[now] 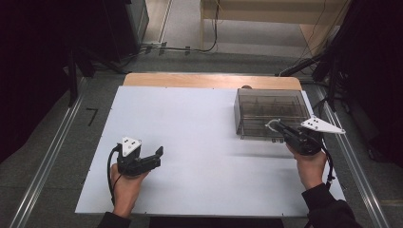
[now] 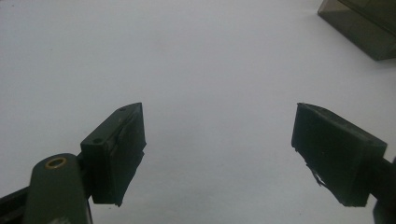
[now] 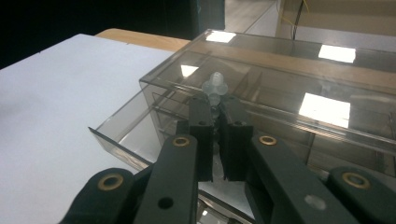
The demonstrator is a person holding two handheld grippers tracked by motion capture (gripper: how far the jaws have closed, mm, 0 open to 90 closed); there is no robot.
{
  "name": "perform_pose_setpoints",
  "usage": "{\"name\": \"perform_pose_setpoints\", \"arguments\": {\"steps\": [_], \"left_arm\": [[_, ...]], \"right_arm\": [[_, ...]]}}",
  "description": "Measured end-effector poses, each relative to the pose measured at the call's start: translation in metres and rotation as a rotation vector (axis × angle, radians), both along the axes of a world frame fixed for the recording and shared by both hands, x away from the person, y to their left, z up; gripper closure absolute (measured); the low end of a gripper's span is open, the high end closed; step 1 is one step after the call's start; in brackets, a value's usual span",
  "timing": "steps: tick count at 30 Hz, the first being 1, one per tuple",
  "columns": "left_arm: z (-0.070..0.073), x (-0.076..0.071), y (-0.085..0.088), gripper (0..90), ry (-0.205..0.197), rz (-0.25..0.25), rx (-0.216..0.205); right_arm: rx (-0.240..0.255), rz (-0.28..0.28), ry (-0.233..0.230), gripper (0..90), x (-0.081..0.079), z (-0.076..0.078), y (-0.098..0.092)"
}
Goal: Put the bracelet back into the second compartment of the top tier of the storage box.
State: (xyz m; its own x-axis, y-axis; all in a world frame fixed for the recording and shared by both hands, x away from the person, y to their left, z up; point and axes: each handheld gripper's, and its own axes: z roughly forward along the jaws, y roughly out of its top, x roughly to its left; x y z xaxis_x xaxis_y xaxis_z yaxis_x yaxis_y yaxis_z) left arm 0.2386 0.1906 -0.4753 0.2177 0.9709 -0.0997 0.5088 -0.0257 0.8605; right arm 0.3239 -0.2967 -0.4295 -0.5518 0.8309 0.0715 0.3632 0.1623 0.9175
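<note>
The right gripper (image 3: 215,126) pinches a small clear plastic knobbed piece (image 3: 215,87) over the smoky transparent drawer box (image 3: 261,60); the left gripper (image 2: 219,149) gapes wide.

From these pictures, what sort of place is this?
Probably a lab or workshop set up for recording: a white board on a wooden table, cables on the floor, metal rails, dark curtains.

Smoked transparent plastic drawer box (image 1: 271,111) on white rectangular tabletop (image 1: 190,142), directly ahead of right claw (image 1: 280,127); small translucent plastic piece (image 3: 215,88) between its jaws. Left claw (image 1: 154,156) well apart, over bare tabletop.
</note>
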Motion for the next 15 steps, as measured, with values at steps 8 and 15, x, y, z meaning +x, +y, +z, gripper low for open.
{"name": "perform_pose_setpoints", "arguments": {"steps": [8, 15], "left_arm": [[-0.001, -0.003, 0.005, 17.8, 0.005, 0.006, -0.004], [-0.002, -0.004, 0.005, 17.8, 0.009, 0.003, -0.010]], "right_arm": [[-0.006, -0.005, 0.058, 82.1, 0.005, -0.007, -0.002], [-0.027, -0.034, 0.099, 82.0, 0.010, -0.013, -0.006]]}}
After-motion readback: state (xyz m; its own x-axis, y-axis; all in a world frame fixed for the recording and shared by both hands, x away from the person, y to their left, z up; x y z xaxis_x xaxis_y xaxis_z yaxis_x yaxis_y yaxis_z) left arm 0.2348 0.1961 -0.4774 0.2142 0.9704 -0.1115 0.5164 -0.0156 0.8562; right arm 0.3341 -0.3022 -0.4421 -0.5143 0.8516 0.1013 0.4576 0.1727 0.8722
